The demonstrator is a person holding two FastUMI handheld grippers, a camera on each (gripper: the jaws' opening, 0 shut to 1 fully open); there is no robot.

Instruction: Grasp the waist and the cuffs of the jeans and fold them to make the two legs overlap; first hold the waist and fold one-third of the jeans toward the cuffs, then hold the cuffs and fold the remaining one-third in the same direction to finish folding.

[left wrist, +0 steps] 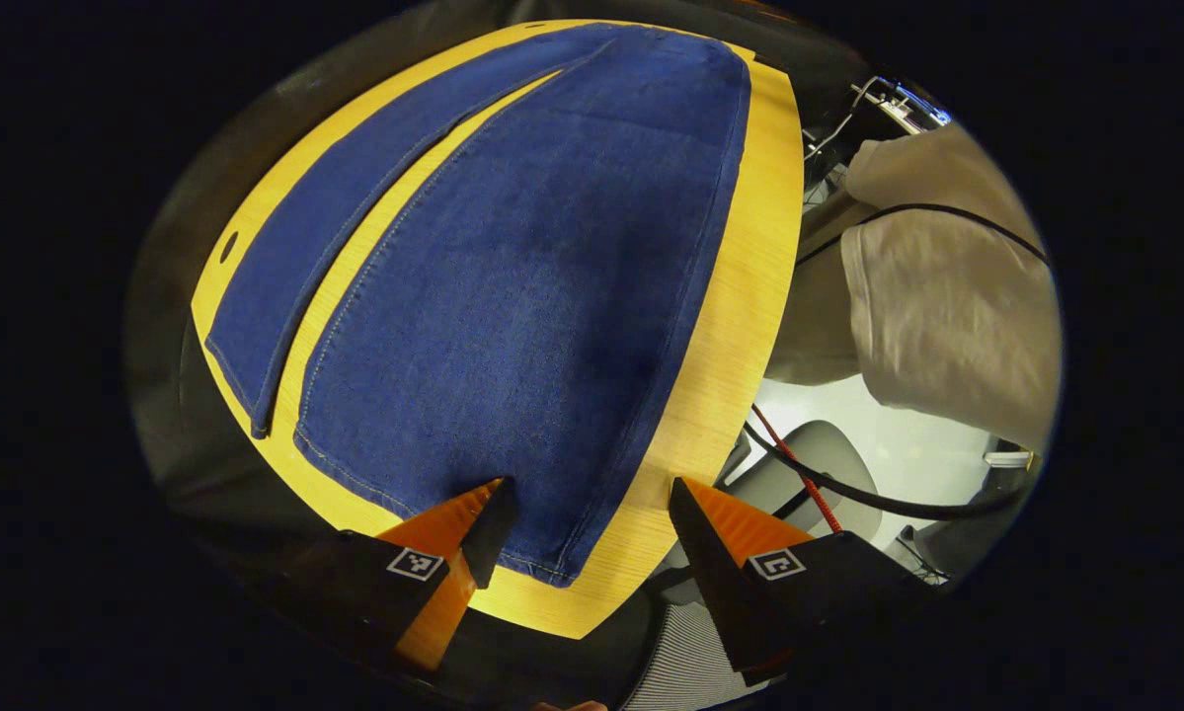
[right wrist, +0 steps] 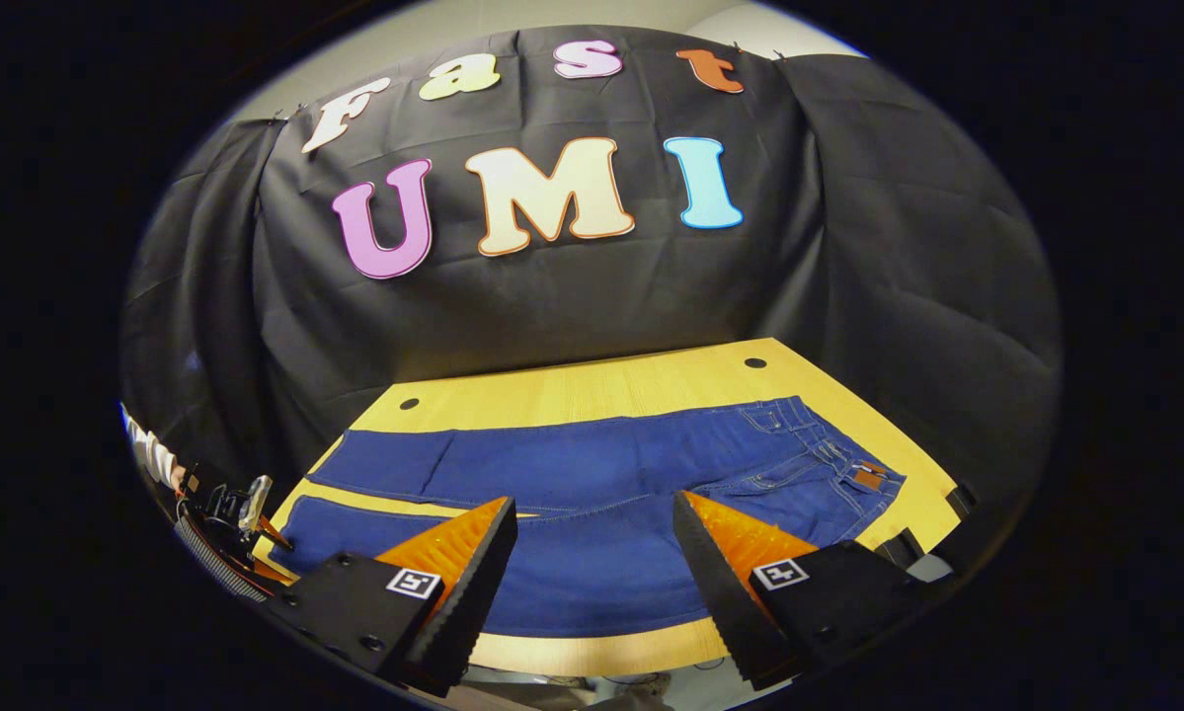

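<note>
Wood table (right wrist: 592, 390): yellow top, black cloth wall behind its far edge, two small round holes near the far edge.
Jeans (right wrist: 601, 474): blue denim, flat and unfolded on the table, lying lengthwise along the near edge; both legs spread with a strip of bare wood showing between them.
Waist (right wrist: 848, 474): at the table's right end in the right gripper view, brown patch on the band.
Cuffs (left wrist: 374, 464): at the opposite end, near the table's edge, seen close up in the left gripper view.
Person (left wrist: 947, 306): pale sleeve beside the table's long edge, black cable across it.
Left gripper (left wrist: 587, 509): fingers apart, holding nothing, just over the nearer leg's cuff; left finger tip (left wrist: 488, 513) overlaps the denim, contact can't be judged.
Right gripper (right wrist: 596, 528): fingers apart, empty, above the near edge facing the jeans' middle.
</note>
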